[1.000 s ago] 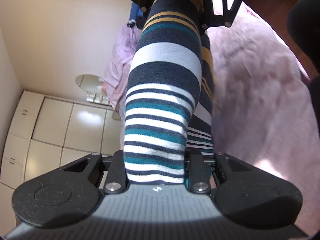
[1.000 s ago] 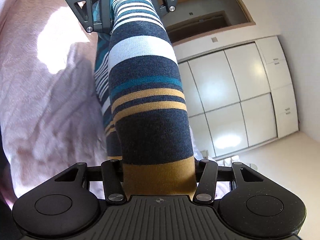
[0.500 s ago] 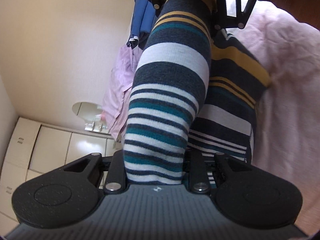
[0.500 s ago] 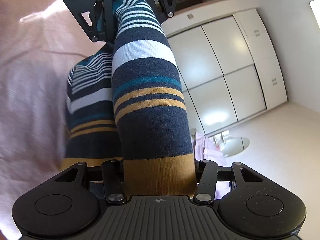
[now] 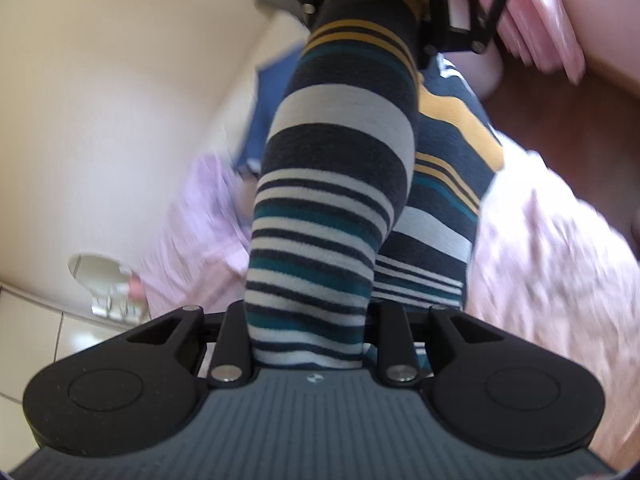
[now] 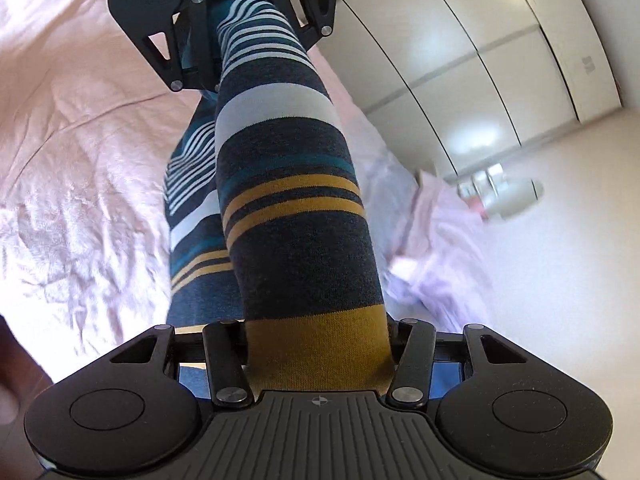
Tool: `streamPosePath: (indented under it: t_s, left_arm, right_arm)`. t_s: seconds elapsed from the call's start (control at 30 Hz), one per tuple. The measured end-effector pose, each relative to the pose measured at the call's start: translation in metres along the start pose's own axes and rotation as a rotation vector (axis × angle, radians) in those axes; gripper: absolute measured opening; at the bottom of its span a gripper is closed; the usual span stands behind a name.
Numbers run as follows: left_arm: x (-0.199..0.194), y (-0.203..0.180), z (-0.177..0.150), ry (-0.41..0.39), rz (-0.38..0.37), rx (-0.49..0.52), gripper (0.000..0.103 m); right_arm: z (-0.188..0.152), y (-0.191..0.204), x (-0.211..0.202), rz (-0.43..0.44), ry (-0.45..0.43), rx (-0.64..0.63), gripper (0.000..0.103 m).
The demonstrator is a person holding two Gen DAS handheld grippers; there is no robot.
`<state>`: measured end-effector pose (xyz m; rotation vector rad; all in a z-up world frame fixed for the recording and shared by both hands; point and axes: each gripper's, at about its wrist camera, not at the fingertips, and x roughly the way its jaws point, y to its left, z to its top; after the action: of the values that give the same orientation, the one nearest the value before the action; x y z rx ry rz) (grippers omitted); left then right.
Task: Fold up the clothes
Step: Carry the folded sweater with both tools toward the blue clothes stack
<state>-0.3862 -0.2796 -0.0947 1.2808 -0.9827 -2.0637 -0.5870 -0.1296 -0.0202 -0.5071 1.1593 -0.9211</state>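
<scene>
A striped garment [image 5: 340, 168] in navy, white, teal and mustard stretches taut between my two grippers above the pink bed cover. My left gripper [image 5: 308, 344] is shut on its thin-striped end. Facing it at the top of the left wrist view, my right gripper [image 5: 404, 12] clamps the mustard end. In the right wrist view the striped garment [image 6: 292, 200] runs from my right gripper [image 6: 316, 364], shut on the mustard band, up to my left gripper [image 6: 224, 36]. A second layer of the cloth hangs below the stretched edge.
The pink bed cover [image 6: 80, 168] spreads under the garment. A lilac garment [image 5: 200, 232] and a blue one [image 5: 268, 120] lie near the wall. White wardrobe doors [image 6: 480, 80], a round ceiling lamp [image 6: 512, 196] and wooden floor [image 5: 560, 128] are visible.
Both grippers have swung with the garment held taut. The hanging layer has come further into view, and the cameras tilt more toward the wall and floor. The grips are unchanged.
</scene>
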Motion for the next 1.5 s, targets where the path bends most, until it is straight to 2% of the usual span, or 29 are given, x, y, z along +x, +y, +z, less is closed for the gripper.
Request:
streamPosePath:
  t_s: [0.17,0.27,0.4,0.53,0.63,0.7,0.77,0.83,0.9,0.97,1.03,1.1,1.17,1.2,1.23,1.33,1.5]
  left_arm:
    - [0.021,0.061,0.055,-0.130,0.049,0.060,0.023]
    - [0.053,0.095,0.090,-0.182,0.096,0.086,0.023]
    - [0.116,0.137,0.138,-0.216,0.144,0.108,0.023]
    - [0.202,0.174,0.186,-0.189,0.160,0.103,0.023]
    - [0.273,0.207,0.216,-0.147,0.163,0.089,0.023]
    - [0.317,0.231,0.235,-0.116,0.170,0.077,0.023]
    - [0.350,0.250,0.248,-0.100,0.217,0.063,0.023]
    - [0.381,0.265,0.259,-0.093,0.278,0.051,0.023]
    - [0.408,0.255,0.259,-0.095,0.313,0.046,0.023]
    - [0.443,0.227,0.251,-0.067,0.288,0.056,0.025]
    - [0.480,0.175,0.236,0.009,0.209,0.082,0.026]
    - [0.515,0.125,0.221,0.087,0.111,0.117,0.027]
    - [0.529,0.094,0.212,0.117,0.096,0.126,0.025]
    - [0.527,0.092,0.210,0.108,0.109,0.112,0.022]
    - [0.524,0.091,0.209,0.098,0.122,0.097,0.021]
    - [0.518,0.089,0.205,0.078,0.141,0.092,0.027]
    - [0.507,0.088,0.200,0.056,0.154,0.121,0.028]
  right_arm:
    - [-0.021,-0.075,-0.044,-0.102,0.086,0.025,0.050]
    - [-0.046,-0.118,-0.047,-0.183,0.120,0.024,0.050]
    - [-0.090,-0.179,-0.033,-0.270,0.139,0.025,0.050]
    - [-0.150,-0.246,0.003,-0.298,0.123,0.009,0.050]
    - [-0.196,-0.297,0.053,-0.288,0.099,-0.013,0.050]
    - [-0.212,-0.328,0.094,-0.274,0.086,-0.029,0.050]
    - [-0.228,-0.362,0.126,-0.277,0.068,-0.054,0.050]
    - [-0.244,-0.385,0.150,-0.326,0.038,-0.085,0.050]
    - [-0.261,-0.402,0.174,-0.375,0.009,-0.115,0.050]
    - [-0.279,-0.393,0.195,-0.424,-0.014,-0.137,0.052]
    - [-0.301,-0.364,0.222,-0.426,-0.018,-0.170,0.055]
    - [-0.325,-0.319,0.253,-0.344,0.021,-0.196,0.055]
    - [-0.346,-0.281,0.274,-0.209,0.082,-0.195,0.055]
    - [-0.353,-0.266,0.278,-0.201,0.097,-0.200,0.055]
    - [-0.356,-0.259,0.275,-0.233,0.088,-0.201,0.055]
    - [-0.356,-0.253,0.254,-0.289,0.046,-0.208,0.058]
    - [-0.353,-0.245,0.219,-0.307,0.075,-0.234,0.063]
